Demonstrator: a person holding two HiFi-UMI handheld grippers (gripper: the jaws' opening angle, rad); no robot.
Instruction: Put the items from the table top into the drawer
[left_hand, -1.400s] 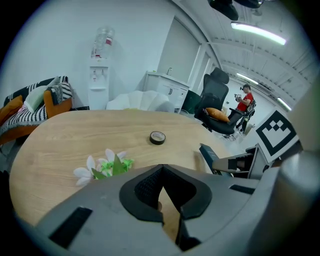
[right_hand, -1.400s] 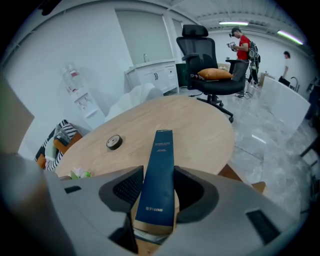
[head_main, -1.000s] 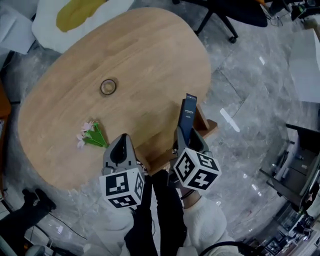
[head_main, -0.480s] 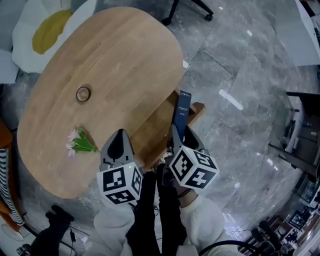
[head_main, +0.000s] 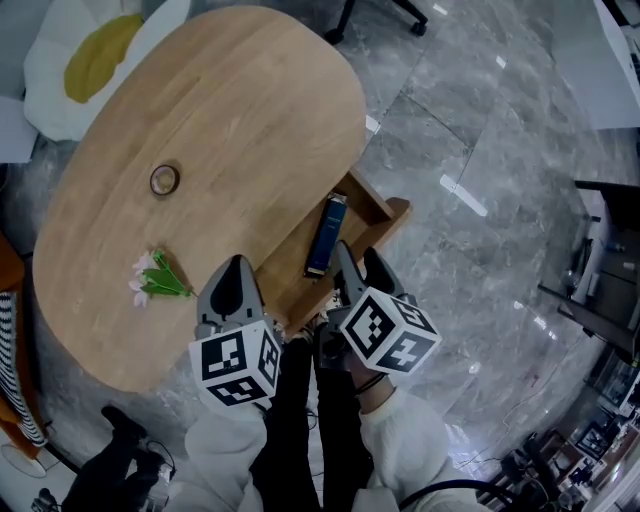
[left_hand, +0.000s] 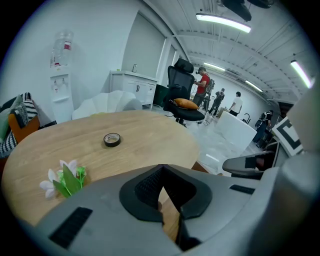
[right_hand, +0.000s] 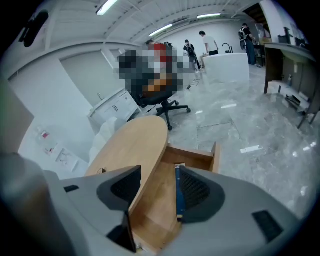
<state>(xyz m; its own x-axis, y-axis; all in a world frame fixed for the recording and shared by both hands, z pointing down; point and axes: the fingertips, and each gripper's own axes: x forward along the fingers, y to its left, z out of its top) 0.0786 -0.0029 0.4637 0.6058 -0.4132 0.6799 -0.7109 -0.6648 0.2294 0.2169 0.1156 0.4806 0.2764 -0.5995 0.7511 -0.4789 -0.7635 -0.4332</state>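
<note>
Grey marble floor, office setting; oval wooden table (head_main: 250, 120) filling the upper left of the head view.

- Drawer (head_main: 392, 212): pulled open at the table's lower right edge.
- Slim dark blue box (head_main: 325, 236): lay flat inside the drawer, free of both grippers.
- Right gripper (head_main: 355, 265): jaws had just been opening and stood wide apart above the drawer, with nothing pressed between the pads.
- Left gripper (head_main: 232, 285): jaws together, empty, at the table's near edge.
- Tape roll (head_main: 164, 180) and artificial flower sprig (head_main: 152, 283): on the tabletop at left, well apart.

Step judged: the box's release, done. The next move called for parting the left jaws and reaching for the nearby sprig.
</note>
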